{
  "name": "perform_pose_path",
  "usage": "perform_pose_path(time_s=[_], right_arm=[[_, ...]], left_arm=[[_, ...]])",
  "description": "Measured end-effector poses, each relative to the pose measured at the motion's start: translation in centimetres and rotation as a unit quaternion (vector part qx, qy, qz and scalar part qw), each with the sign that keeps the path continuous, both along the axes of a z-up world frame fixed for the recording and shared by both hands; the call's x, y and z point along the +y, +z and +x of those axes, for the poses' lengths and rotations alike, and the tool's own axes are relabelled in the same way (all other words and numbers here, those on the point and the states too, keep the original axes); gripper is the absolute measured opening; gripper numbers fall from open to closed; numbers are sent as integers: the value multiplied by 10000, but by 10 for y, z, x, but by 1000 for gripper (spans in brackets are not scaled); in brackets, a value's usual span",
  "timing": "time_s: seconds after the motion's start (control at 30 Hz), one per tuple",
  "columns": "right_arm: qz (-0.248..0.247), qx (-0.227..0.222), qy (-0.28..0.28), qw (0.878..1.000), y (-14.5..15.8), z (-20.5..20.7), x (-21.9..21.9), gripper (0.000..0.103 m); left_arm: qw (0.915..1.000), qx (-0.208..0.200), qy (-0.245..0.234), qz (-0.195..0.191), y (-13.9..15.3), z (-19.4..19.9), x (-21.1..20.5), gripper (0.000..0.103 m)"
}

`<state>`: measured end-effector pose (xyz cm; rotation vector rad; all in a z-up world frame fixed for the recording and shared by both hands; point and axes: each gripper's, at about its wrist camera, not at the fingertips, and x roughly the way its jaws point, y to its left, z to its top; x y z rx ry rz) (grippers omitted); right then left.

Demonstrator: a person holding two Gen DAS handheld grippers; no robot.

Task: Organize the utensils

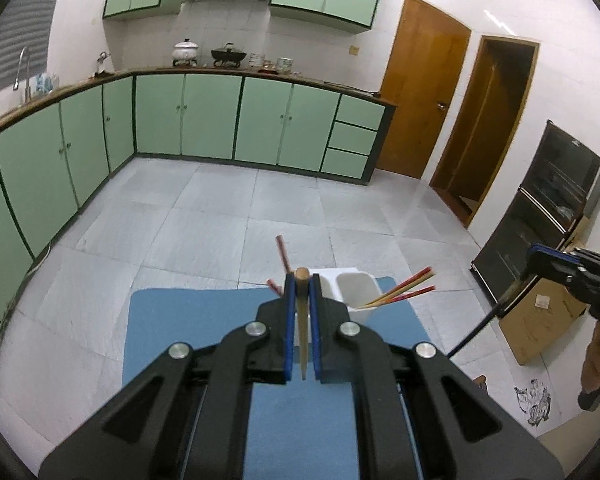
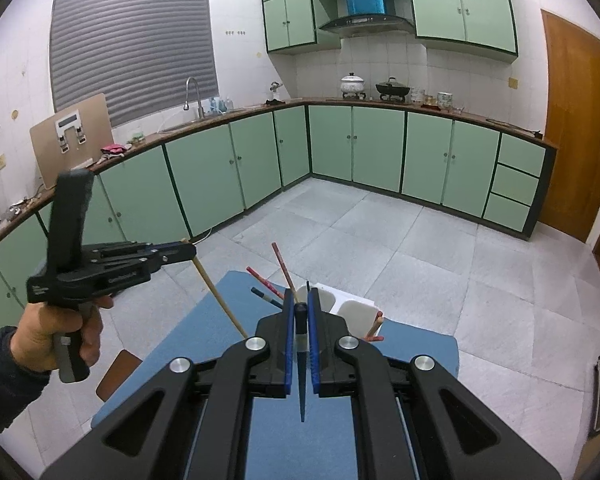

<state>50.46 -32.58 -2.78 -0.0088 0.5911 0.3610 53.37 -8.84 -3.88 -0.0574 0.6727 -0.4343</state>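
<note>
The left gripper has its blue-padded fingers closed on a pale wooden chopstick, which runs between the pads and shows its rounded end just past the tips. In the right wrist view the same chopstick slants down from the left gripper over the near left part of the blue-topped counter. The right gripper is likewise clamped on a dark blue chopstick; from the left wrist view it hangs below the right gripper as a thin dark stick. At the counter's far edge stands a white two-compartment holder: red and tan chopsticks lean out of its right compartment, other red ones out of the left.
</note>
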Motion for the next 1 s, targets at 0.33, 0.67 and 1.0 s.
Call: perform_pose_path(time_s=[0.33, 0.67, 1.0], right_arm=[[64, 37, -116, 9999, -5, 3, -2, 5], [954, 750, -985, 9877, -102, 24, -101, 9], [637, 1028, -655, 9905, -144, 58, -71, 10]], left_arm=[[9988, -238, -246, 340, 37, -1, -32, 6], [9989, -126, -355, 270, 15, -5, -28, 6], [9987, -225, -388, 260, 23, 0, -37, 6]])
